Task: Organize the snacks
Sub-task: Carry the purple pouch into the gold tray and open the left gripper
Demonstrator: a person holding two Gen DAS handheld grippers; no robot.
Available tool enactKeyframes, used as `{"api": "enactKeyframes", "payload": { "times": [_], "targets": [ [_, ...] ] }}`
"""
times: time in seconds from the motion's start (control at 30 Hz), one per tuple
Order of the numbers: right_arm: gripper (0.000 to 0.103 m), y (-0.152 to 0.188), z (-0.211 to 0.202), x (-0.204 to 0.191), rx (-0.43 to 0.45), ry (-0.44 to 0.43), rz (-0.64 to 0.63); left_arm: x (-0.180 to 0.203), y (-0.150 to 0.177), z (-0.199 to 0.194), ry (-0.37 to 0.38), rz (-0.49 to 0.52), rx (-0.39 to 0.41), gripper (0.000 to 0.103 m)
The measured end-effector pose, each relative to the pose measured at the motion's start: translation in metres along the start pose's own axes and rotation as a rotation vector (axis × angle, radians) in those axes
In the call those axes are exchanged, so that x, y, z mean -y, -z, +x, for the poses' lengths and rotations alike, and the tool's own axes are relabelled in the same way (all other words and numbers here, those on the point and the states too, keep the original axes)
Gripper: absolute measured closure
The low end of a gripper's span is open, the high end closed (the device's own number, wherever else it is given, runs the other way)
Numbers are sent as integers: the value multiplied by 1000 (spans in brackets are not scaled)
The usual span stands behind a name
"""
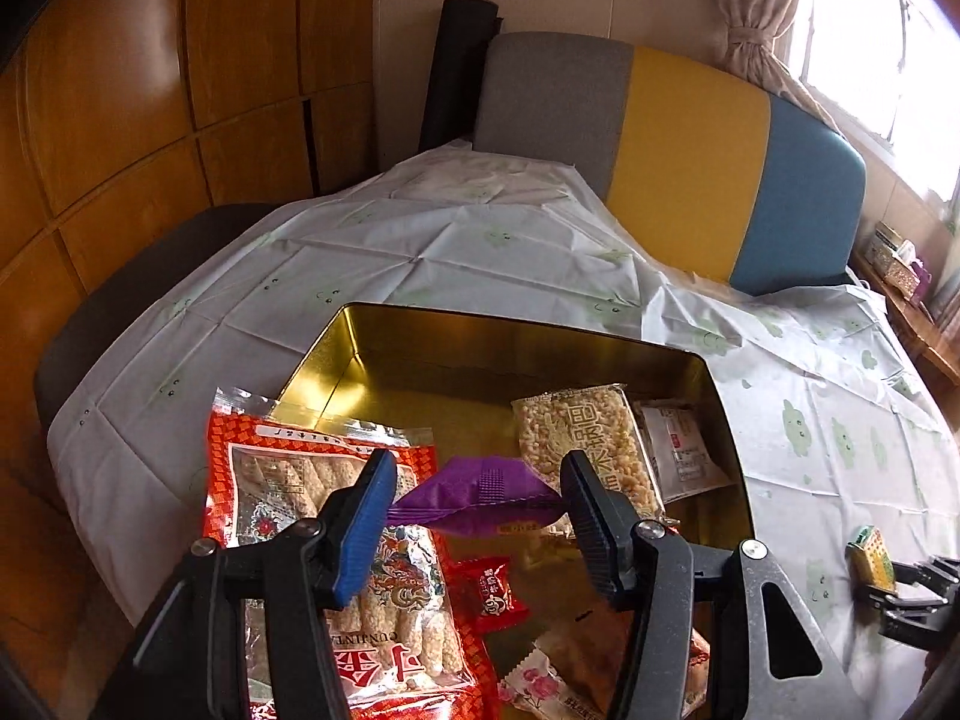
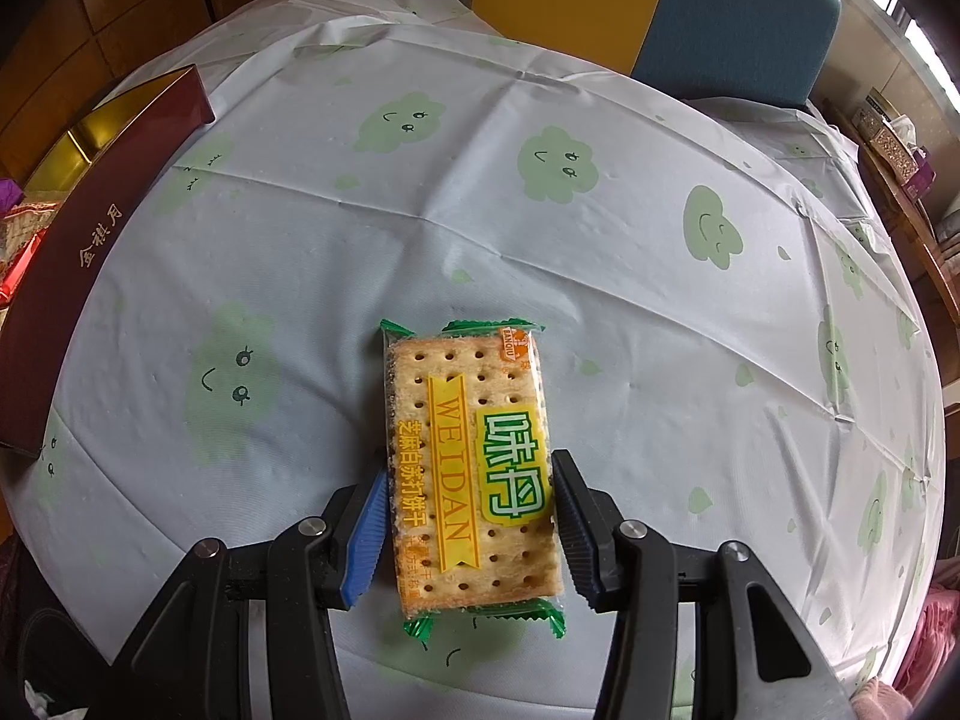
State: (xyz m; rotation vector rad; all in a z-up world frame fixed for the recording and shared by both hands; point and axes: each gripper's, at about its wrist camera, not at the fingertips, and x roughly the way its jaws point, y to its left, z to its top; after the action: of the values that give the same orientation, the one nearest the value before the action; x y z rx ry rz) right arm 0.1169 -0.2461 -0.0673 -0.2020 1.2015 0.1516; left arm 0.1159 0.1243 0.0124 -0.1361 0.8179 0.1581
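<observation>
My left gripper (image 1: 477,480) is shut on a purple snack packet (image 1: 480,495) and holds it above the open gold tin (image 1: 420,330). In the tin lie a big red pack of rice sticks (image 1: 300,480), a puffed-rice bar (image 1: 576,438), a white sachet (image 1: 684,444), a small red candy (image 1: 489,591) and a pink-flowered packet (image 1: 552,678). My right gripper (image 2: 468,516) is shut on a green-edged soda cracker pack (image 2: 468,462) over the tablecloth. It also shows in the left wrist view (image 1: 870,558) at the far right. The tin's dark red side (image 2: 102,240) is at its left.
The round table wears a white cloth with green cloud faces (image 2: 558,162). A grey, yellow and blue chair back (image 1: 690,150) stands behind the table. Wooden cabinets (image 1: 150,90) are on the left. A side shelf with boxes (image 2: 894,144) is at the right.
</observation>
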Motion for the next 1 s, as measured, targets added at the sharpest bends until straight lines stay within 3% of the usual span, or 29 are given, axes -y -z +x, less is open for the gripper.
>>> {"api": "enactKeyframes", "payload": {
  "times": [0.37, 1.0],
  "targets": [
    [52, 0, 0, 1, 0, -1, 0, -5, 20, 12, -9, -47, -70, 44],
    [52, 2, 0, 0, -2, 8, -6, 19, 66, -31, -61, 67, -57, 42]
  ]
}}
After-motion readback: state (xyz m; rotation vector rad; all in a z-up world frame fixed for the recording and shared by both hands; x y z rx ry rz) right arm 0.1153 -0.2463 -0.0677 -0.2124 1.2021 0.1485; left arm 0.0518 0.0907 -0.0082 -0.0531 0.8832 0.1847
